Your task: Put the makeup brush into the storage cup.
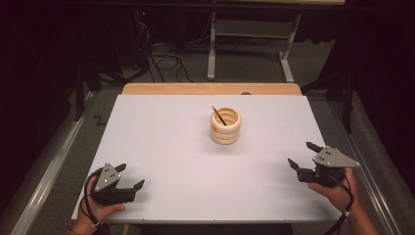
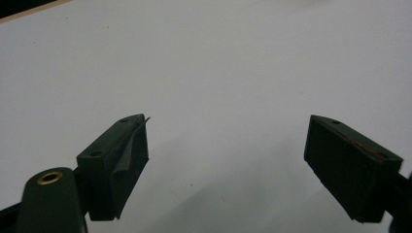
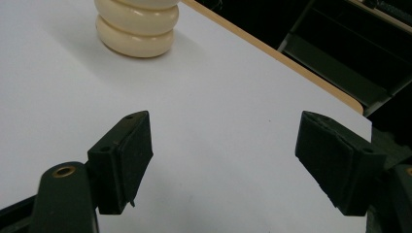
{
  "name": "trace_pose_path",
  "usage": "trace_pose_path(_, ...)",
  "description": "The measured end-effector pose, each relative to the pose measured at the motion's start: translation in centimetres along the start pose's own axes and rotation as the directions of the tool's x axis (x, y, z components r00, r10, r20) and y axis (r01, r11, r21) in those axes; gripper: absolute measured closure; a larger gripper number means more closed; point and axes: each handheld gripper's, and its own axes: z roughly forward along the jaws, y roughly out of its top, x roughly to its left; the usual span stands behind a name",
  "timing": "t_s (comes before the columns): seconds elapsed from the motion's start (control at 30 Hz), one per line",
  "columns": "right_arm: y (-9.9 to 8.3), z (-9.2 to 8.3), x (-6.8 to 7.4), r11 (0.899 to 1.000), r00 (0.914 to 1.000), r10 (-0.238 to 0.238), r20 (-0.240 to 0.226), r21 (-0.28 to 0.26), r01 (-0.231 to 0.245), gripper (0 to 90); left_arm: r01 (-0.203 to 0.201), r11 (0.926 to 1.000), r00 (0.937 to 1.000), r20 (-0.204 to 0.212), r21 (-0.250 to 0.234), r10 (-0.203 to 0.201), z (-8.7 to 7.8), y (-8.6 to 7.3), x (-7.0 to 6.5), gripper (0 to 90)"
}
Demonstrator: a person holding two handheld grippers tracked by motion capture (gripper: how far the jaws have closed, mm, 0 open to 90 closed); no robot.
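Observation:
A cream ribbed holder (image 1: 225, 126) made of stacked rings stands upright at the middle of the white table top (image 1: 166, 147), with a thin dark stick (image 1: 219, 115) leaning in it and a small orange mark on its side. Its lower rings appear as the holder (image 3: 137, 30) in the right gripper view, ahead and to the left of the jaws. My left gripper (image 1: 130, 177) rests near the front left corner, open and holding nothing. My right gripper (image 1: 304, 154) sits near the front right edge, also open and holding nothing. Both are far from the holder.
A wooden strip (image 1: 210, 88) runs along the table's far edge. Beyond it are cables (image 1: 161, 61) on the floor and a white metal frame (image 1: 249, 44). Metal rails (image 1: 49, 166) flank the table on the left.

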Motion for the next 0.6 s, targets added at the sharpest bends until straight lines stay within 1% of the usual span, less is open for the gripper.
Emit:
trace_pose_path(0.17, -1.1, -0.6, -0.2, 1.000, 1.0000, -0.001, 0.009, 0.013, 0.001, 21.7, -0.001, 1.0000, 1.0000, 0.002, 0.002, 0.001, 0.0, 0.0, 0.0, 17.1)
trace_pose_path(0.37, -2.6, -1.1, -0.4, 0.999, 0.9996, 0.024, 0.015, 0.026, -0.024, 21.7, 0.000, 1.0000, 1.0000, 0.001, 0.004, 0.000, 0.0, 0.0, 0.0, 17.1)
trace_pose_path(0.47, -3.1, -1.3, -0.6, 0.999, 0.9993, 0.032, 0.019, 0.024, -0.032, 21.7, -0.001, 1.0000, 1.0000, 0.002, 0.006, 0.001, 0.1, 0.0, 0.0, 17.1)
trace_pose_path(0.6, -3.8, -1.7, -0.8, 0.998, 0.9981, 0.058, 0.023, 0.025, -0.058, 21.7, -0.001, 1.0000, 1.0000, 0.002, 0.007, 0.001, 0.1, 0.0, 0.0, 17.1)
